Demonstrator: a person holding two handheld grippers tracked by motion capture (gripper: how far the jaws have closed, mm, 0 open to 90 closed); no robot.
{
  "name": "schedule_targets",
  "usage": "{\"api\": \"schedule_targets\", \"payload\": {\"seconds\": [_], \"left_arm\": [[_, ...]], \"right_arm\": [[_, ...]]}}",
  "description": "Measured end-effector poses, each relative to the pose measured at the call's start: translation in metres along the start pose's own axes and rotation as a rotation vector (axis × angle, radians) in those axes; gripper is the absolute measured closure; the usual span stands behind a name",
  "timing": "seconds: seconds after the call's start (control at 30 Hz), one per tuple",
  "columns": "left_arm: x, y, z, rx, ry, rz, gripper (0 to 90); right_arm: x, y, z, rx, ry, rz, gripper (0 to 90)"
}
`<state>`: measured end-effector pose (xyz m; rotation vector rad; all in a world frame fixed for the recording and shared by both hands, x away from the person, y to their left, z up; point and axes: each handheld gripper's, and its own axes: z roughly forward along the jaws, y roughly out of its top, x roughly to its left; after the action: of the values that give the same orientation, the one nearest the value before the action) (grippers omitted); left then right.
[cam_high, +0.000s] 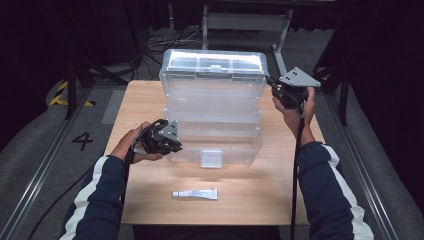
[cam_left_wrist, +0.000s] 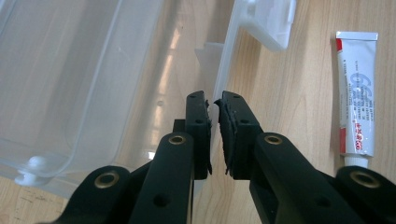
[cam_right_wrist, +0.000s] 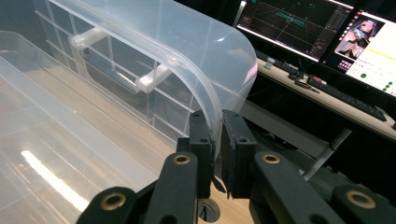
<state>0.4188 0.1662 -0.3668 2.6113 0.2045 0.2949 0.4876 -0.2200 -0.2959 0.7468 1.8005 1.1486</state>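
Jaws of both grippers pinch the clear box rims, hands spread

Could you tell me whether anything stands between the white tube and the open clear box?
Nothing visible does. The white tube lies on bare table in front of the clear box, apart from its front latch. Both grippers grip the box's edges off to the sides.

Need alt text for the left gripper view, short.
Two black jaws of the left gripper pinch the thin rim of a clear plastic storage box on a wooden table. A white tube with red print lies to the right.
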Motion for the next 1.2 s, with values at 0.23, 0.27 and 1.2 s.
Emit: {"api": "schedule_targets", "payload": {"seconds": [0.23,0.27,1.2], "left_arm": [[0.0,0.002,0.0,0.014,-0.004,0.006,82.2],[0.0,0.002,0.0,0.014,-0.006,0.005,82.2],[0.002,0.0,0.0,0.005,-0.018,0.002,82.2]], "right_arm": [[-0.001,0.003,0.003,0.018,0.002,0.009,84.1],[-0.002,0.004,0.003,0.02,0.003,0.009,84.1],[-0.008,0.008,0.011,0.036,0.015,0.034,84.3]]}}
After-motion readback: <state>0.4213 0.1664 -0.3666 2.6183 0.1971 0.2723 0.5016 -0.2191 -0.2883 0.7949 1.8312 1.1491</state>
